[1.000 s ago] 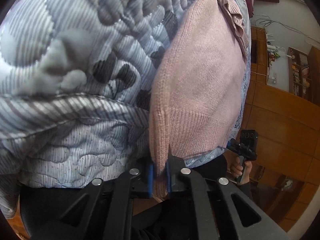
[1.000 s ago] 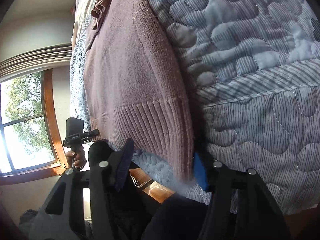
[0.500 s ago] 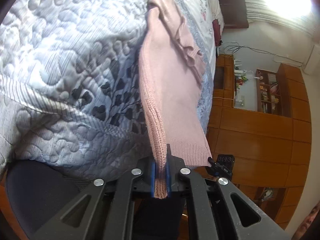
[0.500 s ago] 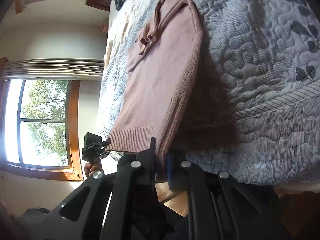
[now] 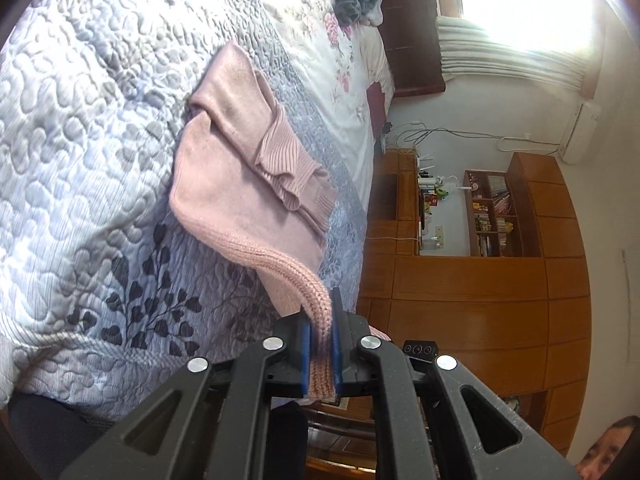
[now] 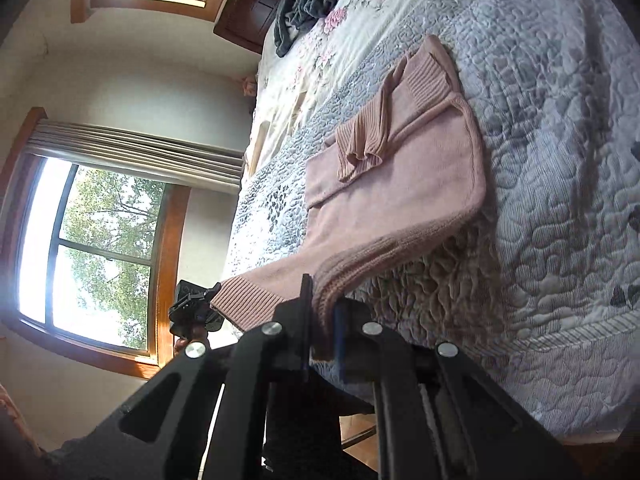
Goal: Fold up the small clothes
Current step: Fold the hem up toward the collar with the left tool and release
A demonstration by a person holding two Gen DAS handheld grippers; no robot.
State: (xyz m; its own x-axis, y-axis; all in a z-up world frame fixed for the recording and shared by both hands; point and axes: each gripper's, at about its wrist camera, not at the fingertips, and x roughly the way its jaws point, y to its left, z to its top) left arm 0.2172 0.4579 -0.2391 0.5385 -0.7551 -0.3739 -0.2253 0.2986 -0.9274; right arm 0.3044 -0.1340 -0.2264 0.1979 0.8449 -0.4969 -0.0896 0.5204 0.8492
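A pink knitted sweater lies on the quilted bed, its ribbed sleeves folded across the body. My left gripper is shut on one bottom corner of the hem, which is lifted off the quilt. In the right wrist view the same pink sweater stretches from the bed up to my right gripper, which is shut on the other hem corner. The lower half of the sweater hangs raised between the two grippers, and its upper half rests flat.
The blue-grey quilt covers the bed, with a floral sheet beyond it and a dark grey garment bunched near the headboard. Wooden cabinets and a window stand past the bed's edge.
Both grippers rose and drew back from the bed, lifting the sweater's hem. The right gripper, open one second ago, closed on the hem corner.
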